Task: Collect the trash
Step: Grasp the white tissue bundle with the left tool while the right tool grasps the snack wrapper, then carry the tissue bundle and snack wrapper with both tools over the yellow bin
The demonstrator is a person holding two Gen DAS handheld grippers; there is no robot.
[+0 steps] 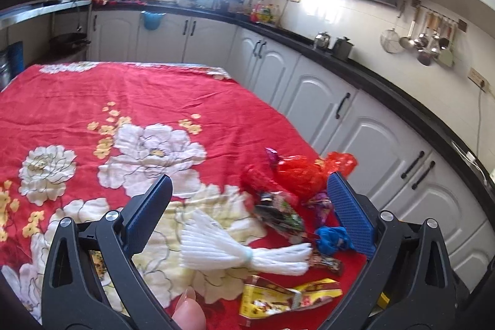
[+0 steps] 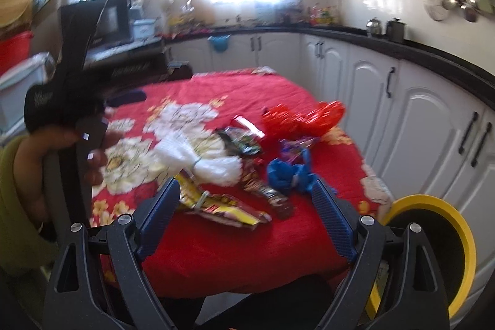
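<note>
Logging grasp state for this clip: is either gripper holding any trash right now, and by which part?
Nothing is held. The left gripper and right gripper are both open above the trash, including the white foam net.

A red floral tablecloth [image 1: 130,101] carries scattered wrappers [image 1: 278,296] and white foam netting [image 1: 235,249].

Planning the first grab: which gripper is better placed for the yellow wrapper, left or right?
Probably right. The right gripper is open with the yellow wrapper just ahead of its fingertips, and the yellow-rimmed bin sits at its right side. The left gripper, also open, points more at the white foam net.
</note>
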